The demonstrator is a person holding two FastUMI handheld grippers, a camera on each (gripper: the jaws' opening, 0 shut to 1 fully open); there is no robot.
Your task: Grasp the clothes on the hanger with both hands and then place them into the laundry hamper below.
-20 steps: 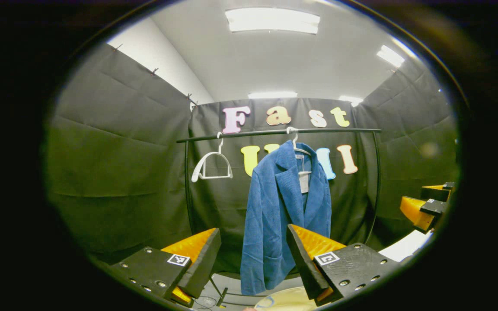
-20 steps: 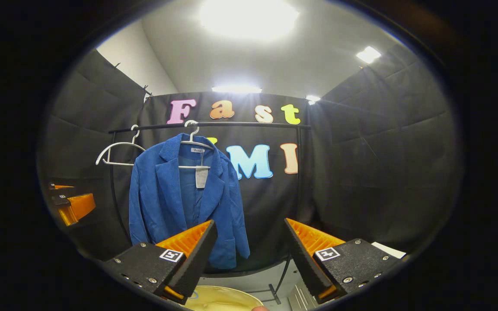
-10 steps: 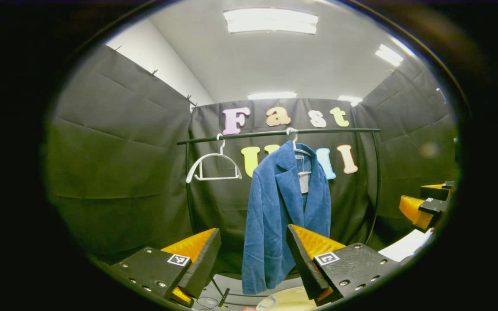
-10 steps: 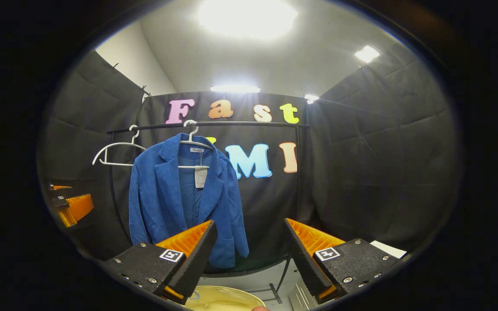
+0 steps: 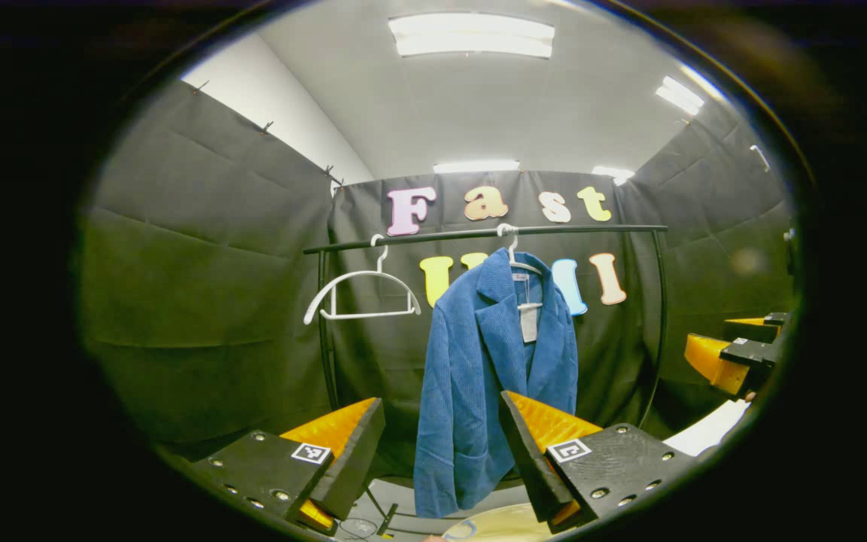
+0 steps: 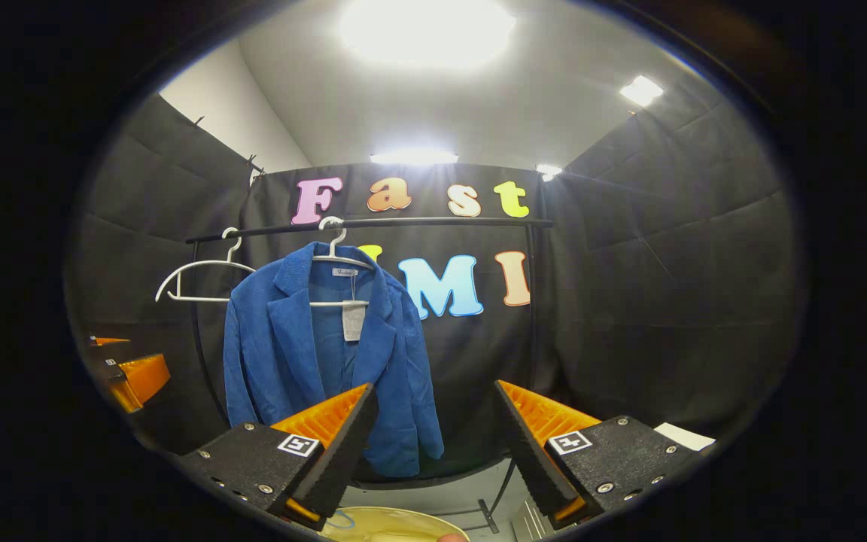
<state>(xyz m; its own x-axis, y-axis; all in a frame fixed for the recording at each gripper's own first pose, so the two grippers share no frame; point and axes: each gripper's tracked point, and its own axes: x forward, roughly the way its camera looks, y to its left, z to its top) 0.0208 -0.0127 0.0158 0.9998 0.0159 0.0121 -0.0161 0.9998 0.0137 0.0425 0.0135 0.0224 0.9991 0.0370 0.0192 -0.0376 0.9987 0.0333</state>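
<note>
Jacket on the rail, nothing grabbed yet — that is where the task stands. The blue corduroy blazer hangs on a white hanger from the black clothes rail, a paper tag dangling below the collar, and beside it on the rail swings an empty white hanger. Left gripper hovers well short of the jacket, jaws wide apart, nothing between them. Right gripper sits the same way, jaws spread and empty, with the jacket up and to the left of it in the right gripper view. Across the left gripper view the other gripper shows at the right edge, level with the jacket's lower half. Below the jacket, the pale yellow rim of the laundry hamper peeks up between the fingers. So the whole job is ahead, by my reckoning: close in on the jacket, pinch it with both grippers, slide it off the hanger, drop it into the hamper underneath.
</note>
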